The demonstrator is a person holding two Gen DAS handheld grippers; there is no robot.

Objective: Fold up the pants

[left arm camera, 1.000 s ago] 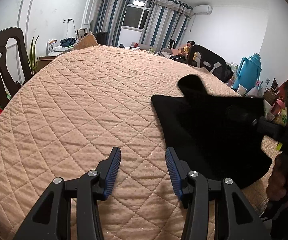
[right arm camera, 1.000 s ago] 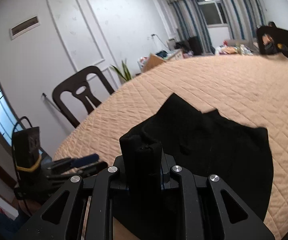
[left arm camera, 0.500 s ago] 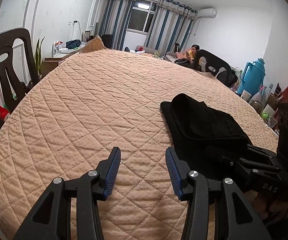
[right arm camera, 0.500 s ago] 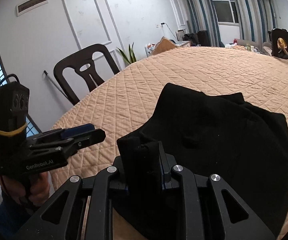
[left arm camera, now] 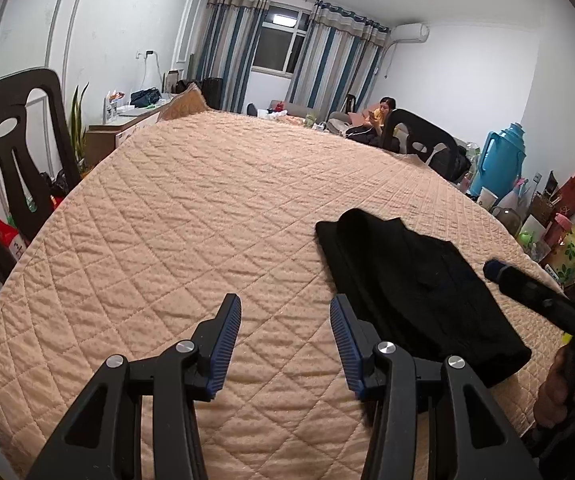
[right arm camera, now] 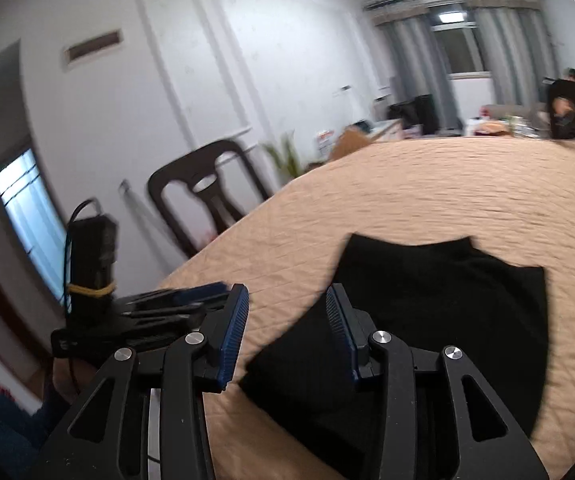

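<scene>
Folded black fabric pants (left arm camera: 415, 288) lie flat on the peach quilted worktop (left arm camera: 191, 216). Right hand-held gripper (right arm camera: 287, 324), jaws just opened, holds nothing; left hand-held gripper (left arm camera: 285, 338) half-open, empty. Withdraw clear without snagging the fold.

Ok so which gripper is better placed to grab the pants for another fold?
Probably the right gripper. Its jaws have just been opening, nothing sits between them, and it hangs right over the near edge of the black pants. The left gripper is open over bare quilt, beside them.
</scene>
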